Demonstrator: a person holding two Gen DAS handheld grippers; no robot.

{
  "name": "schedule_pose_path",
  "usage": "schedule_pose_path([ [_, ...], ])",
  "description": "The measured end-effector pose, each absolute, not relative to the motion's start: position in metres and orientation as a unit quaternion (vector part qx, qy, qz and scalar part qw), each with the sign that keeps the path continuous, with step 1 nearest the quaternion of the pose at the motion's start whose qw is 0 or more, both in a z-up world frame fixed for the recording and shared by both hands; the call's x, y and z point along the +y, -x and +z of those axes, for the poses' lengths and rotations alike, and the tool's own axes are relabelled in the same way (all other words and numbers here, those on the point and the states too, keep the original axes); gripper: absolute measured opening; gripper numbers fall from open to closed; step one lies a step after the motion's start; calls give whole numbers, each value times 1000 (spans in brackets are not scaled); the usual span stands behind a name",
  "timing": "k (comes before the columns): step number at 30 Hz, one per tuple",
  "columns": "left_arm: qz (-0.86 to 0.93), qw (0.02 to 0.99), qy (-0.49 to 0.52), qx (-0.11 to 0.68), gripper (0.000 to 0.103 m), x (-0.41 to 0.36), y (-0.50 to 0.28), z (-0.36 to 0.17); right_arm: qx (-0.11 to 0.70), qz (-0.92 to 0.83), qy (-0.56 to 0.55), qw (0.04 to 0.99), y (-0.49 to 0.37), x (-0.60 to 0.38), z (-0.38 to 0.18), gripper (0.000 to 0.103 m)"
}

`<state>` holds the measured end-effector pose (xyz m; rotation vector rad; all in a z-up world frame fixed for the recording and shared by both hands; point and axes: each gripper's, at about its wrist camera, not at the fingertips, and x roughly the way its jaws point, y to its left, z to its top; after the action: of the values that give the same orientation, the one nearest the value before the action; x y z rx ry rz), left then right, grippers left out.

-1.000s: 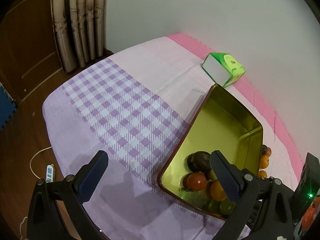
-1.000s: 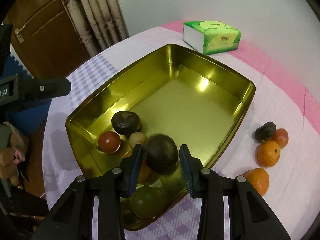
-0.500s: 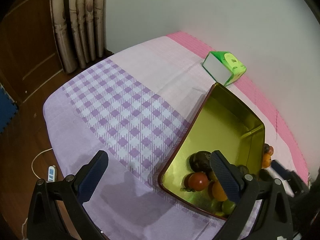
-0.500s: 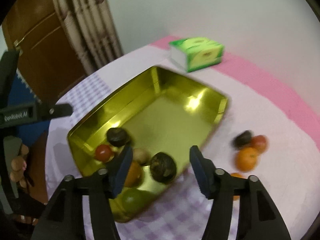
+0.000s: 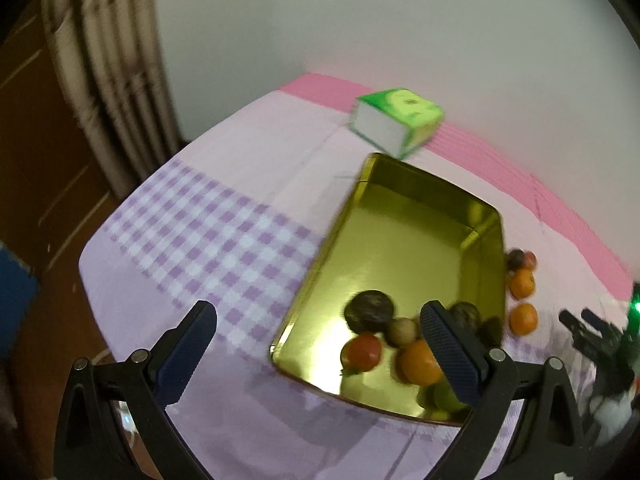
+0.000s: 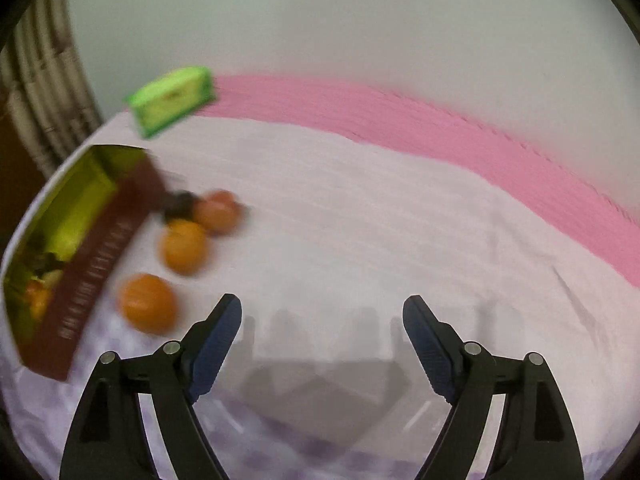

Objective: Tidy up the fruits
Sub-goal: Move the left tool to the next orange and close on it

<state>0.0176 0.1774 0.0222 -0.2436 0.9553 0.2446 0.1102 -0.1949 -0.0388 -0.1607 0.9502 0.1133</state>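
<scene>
A gold tin (image 5: pixel 404 248) lies on the cloth. At its near end are a dark avocado (image 5: pixel 466 316), another dark fruit (image 5: pixel 368 312), a red tomato (image 5: pixel 360 352), an orange (image 5: pixel 420 362) and a green fruit (image 5: pixel 444 394). My left gripper (image 5: pixel 316 312) hangs open and empty over the tin's near left corner. My right gripper (image 6: pixel 323 302) has empty jaws that are opening over bare cloth, to the right of the tin (image 6: pixel 92 276). Two loose oranges (image 6: pixel 148 304) (image 6: pixel 184 246), a reddish fruit (image 6: pixel 218 210) and a dark fruit (image 6: pixel 180 202) lie beside the tin's wall, left of that gripper.
A green tissue box (image 5: pixel 400 124) (image 6: pixel 172 100) stands beyond the tin near the wall. A pink strip (image 6: pixel 440 132) runs along the cloth's far edge. Curtains (image 5: pixel 112 80) and a wooden door are at the left. The table's rounded edge drops off at the left.
My right gripper let go of the dark avocado in the tin, opened, and swung right over the bare cloth by the loose oranges. My left gripper shifted and rolled a little.
</scene>
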Motion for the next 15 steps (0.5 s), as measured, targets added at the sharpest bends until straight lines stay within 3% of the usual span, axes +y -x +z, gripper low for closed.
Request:
schedule_pose_path([
  [5,83,879,72,464,101,138,-25,28,456,28,59,887,-116,-228,-51,84],
  [15,-6,874,33,486,101,55,-49,29,444,35,67,893,-118,-245,-55,97],
])
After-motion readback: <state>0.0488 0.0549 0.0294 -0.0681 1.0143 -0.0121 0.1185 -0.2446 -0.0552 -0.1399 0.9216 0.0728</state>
